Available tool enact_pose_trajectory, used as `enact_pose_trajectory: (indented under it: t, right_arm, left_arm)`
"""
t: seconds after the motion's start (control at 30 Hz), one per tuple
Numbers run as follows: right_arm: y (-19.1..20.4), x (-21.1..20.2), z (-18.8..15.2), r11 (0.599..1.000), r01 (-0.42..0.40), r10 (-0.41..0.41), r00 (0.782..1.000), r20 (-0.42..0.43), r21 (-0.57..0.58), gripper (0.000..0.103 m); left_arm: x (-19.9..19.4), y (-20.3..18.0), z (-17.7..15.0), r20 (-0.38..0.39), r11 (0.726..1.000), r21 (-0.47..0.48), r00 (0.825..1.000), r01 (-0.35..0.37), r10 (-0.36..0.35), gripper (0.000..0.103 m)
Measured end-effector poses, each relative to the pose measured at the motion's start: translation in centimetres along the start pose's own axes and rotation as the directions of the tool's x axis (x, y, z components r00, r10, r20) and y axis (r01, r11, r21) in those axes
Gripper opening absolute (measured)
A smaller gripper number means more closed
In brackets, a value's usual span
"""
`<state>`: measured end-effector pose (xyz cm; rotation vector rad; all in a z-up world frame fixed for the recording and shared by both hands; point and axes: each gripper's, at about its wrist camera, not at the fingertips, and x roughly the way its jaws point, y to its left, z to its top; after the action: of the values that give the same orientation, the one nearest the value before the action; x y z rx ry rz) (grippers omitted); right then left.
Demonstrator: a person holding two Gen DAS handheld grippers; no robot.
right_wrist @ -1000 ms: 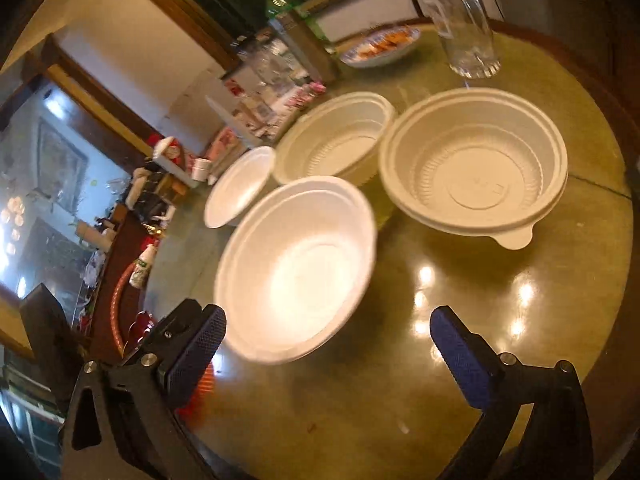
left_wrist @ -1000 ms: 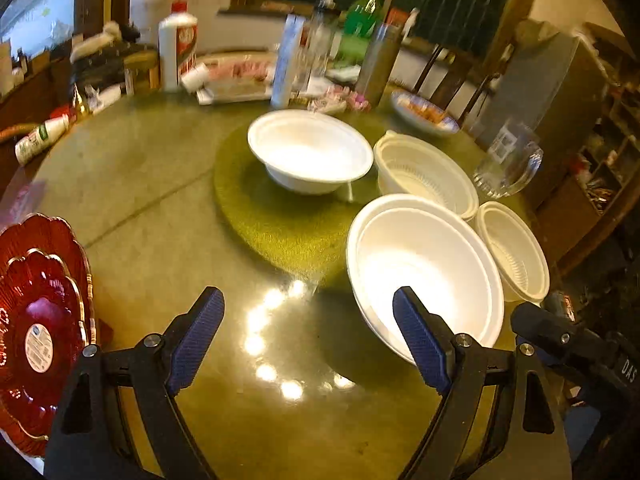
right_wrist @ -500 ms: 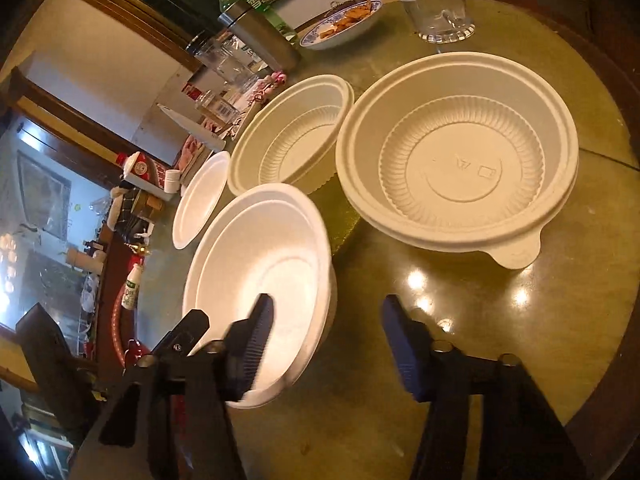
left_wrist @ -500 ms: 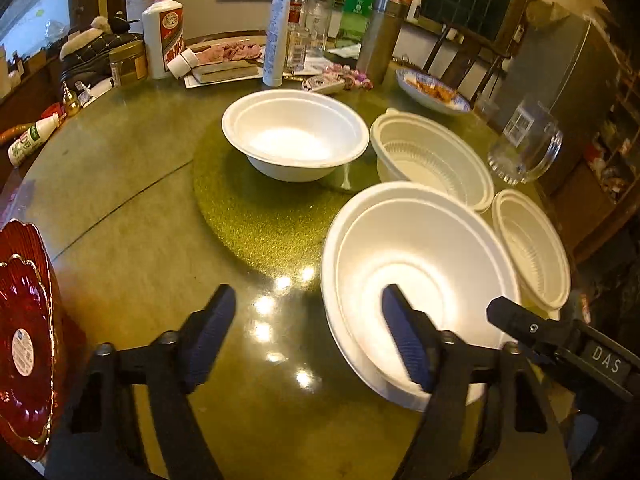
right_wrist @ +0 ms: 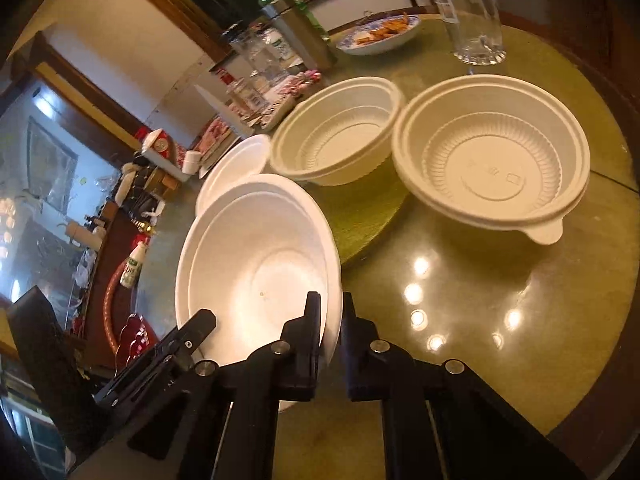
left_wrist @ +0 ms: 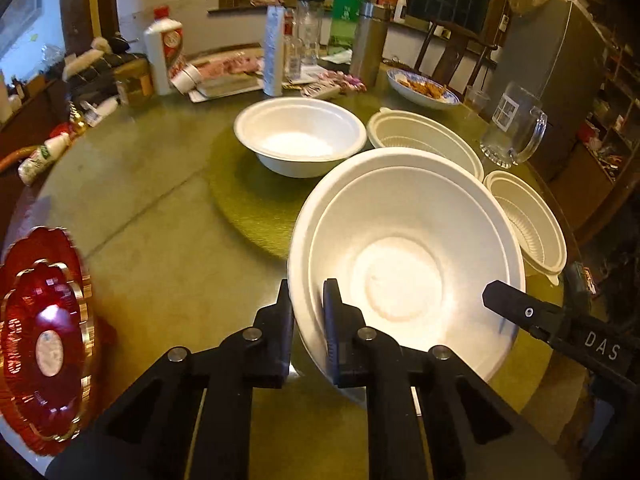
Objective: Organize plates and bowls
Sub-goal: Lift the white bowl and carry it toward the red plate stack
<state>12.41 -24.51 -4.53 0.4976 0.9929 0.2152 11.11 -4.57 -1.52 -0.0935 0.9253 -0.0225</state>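
Observation:
A large white foam bowl point(left_wrist: 404, 248) sits near the table's front edge; it also shows in the right wrist view point(right_wrist: 256, 264). My left gripper point(left_wrist: 308, 300) is shut on its left rim. My right gripper point(right_wrist: 330, 316) is shut on its right rim; its finger shows in the left wrist view point(left_wrist: 520, 312). A second white foam bowl point(left_wrist: 300, 136) stands behind on the green turntable point(left_wrist: 248, 200). Two ribbed cream plastic bowls point(right_wrist: 340, 132) point(right_wrist: 492, 156) stand to the right. A red plate point(left_wrist: 40, 340) lies at the left edge.
Bottles, a steel flask point(left_wrist: 368, 48), packets and a dish of food point(left_wrist: 424, 88) crowd the far side of the table. A glass mug point(left_wrist: 516, 124) stands at the right rear. The round table's edge point(right_wrist: 600, 360) runs close on the right.
Both grippers have moved in onto the large white foam bowl and closed, the left on its left rim and the right on its right rim. They were open a second ago.

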Motion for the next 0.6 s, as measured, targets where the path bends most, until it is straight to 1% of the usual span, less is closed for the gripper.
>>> enact_pose_trajectory:
  t: [0.13,0.27,0.43,0.6]
  right_arm:
    - [1.5,-0.7,-1.3,0.999,-0.014,0.014,1.0,0.006,-0.039,0.009]
    - [3.2,-1.7,-2.8,0.996,-0.016,0.017,1.0,0.02,-0.085,0.009]
    - [4.7,-2.3,-4.3,0.992,-0.015,0.019,0.999,0.029,-0.124,0.009]
    - [6.5,-2.6,-5.3,0.985,-0.017,0.023,0.999,0.033,-0.171,0.009]
  left_arm:
    - [-1.5,1.2,-0.9,0.018,1.0,-0.008,1.0,-0.013,0.013,0.012]
    - [-2.8,2.6,-1.8,0.031,0.999,-0.032,1.0,-0.003,0.004,0.012]
    - [-4.7,3.5,-3.0,0.076,0.999,-0.032,0.997,-0.022,0.024,0.012]
    - [-5.3,5.6,-3.4,0.063,0.996,-0.092,0.998,-0.013,0.019,0.012]
